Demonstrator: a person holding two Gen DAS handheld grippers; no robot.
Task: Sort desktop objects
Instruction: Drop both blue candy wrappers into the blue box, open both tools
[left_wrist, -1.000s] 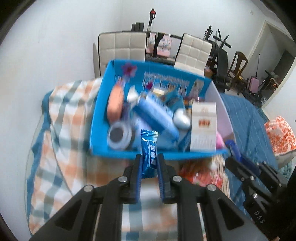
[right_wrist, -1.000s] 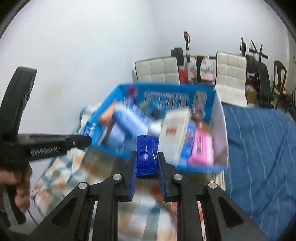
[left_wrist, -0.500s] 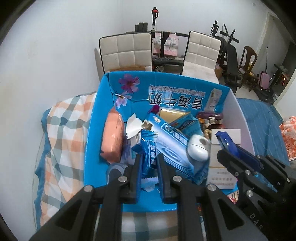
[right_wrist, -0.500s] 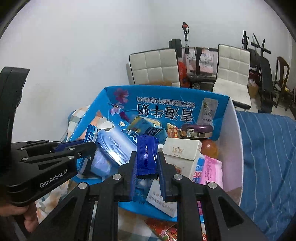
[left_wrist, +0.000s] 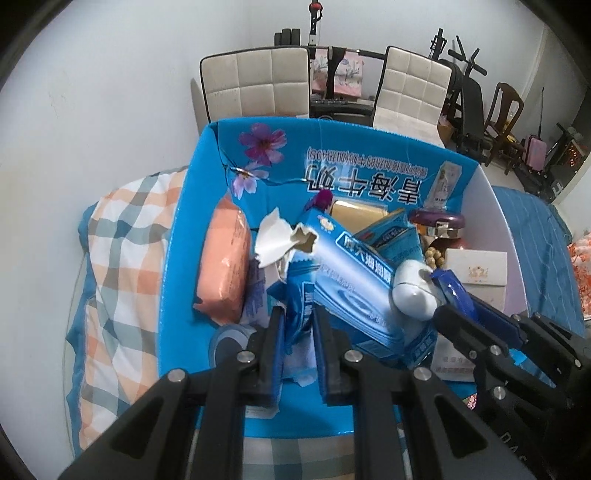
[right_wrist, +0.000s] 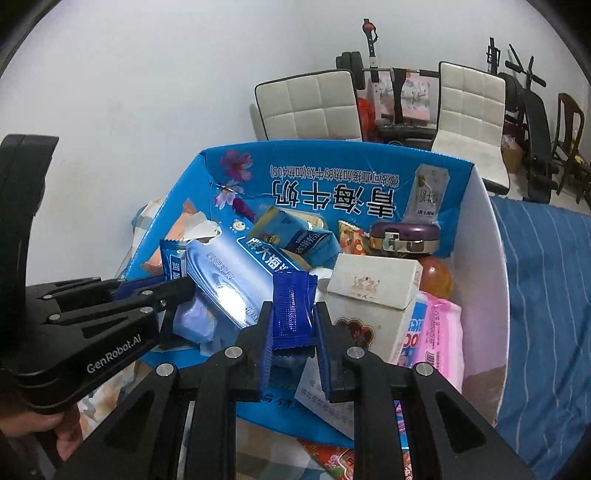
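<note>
A blue cardboard box (left_wrist: 177, 258) full of packs stands on the checked cloth. My left gripper (left_wrist: 298, 317) is shut on a light-blue snack packet (left_wrist: 301, 295), low over the box's near-left part beside an orange pack (left_wrist: 221, 269) and a long blue carton (left_wrist: 354, 284). In the right wrist view this gripper (right_wrist: 177, 291) comes in from the left with its packet (right_wrist: 173, 262). My right gripper (right_wrist: 293, 314) is shut on a dark-blue packet (right_wrist: 293, 299) above the box's (right_wrist: 484, 295) near middle, next to a white carton (right_wrist: 373, 295). The left wrist view shows that gripper (left_wrist: 443, 295) at right.
The box also holds a pink pack (right_wrist: 439, 332), a purple-lidded jar (right_wrist: 404, 236) and a white oval object (left_wrist: 412, 291). A red wrapper (right_wrist: 332, 458) lies in front of the box. Blue striped cloth (right_wrist: 546, 295) spreads right. Two white chairs (left_wrist: 273, 85) stand behind.
Both grippers have moved forward and down from the box's near edge to over its contents, each still holding its packet. In the last half second they barely shifted.
</note>
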